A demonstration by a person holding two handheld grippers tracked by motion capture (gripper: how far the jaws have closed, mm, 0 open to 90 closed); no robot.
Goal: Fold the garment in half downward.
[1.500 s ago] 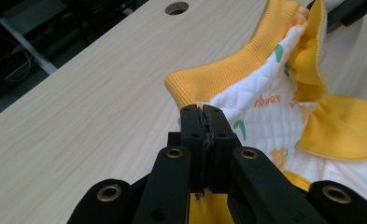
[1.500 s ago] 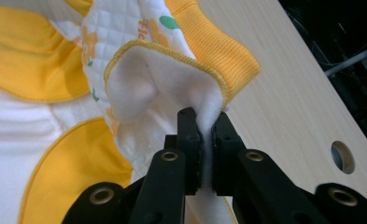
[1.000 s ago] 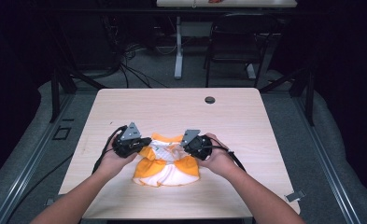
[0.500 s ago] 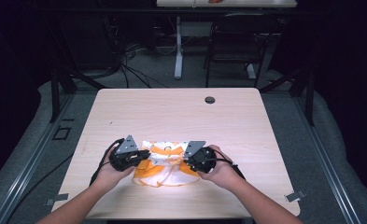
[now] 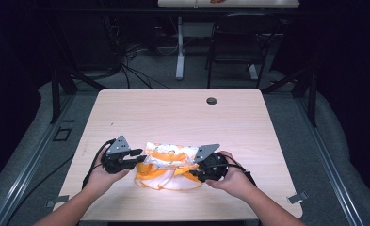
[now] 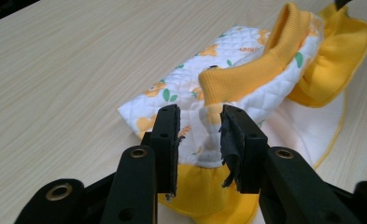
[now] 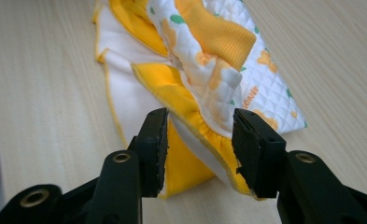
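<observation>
A small quilted white garment (image 5: 169, 159) with orange prints, orange ribbed trim and yellow ruffles lies crumpled on the near part of the wooden table (image 5: 182, 113). My left gripper (image 5: 138, 158) is at its left end, and its jaws have just been opening. In the left gripper view the gripper (image 6: 201, 127) stands open, with quilted fabric (image 6: 228, 79) loose between the pads. My right gripper (image 5: 195, 172) is at the right end, jaws likewise just opening. In the right gripper view it (image 7: 200, 135) stands open astride the yellow ruffle (image 7: 190, 100).
A dark cable grommet (image 5: 212, 100) sits near the table's far edge. Beyond the table are a white desk leg (image 5: 179, 47), a dark chair (image 5: 239, 42) and floor cables (image 5: 135, 66). Bare wood stretches behind the garment and to both sides.
Both hands have drawn back toward the near edge and slightly apart. The jaws of both grippers, shut on the garment's ends a second ago, now stand apart, and the cloth lies slack.
</observation>
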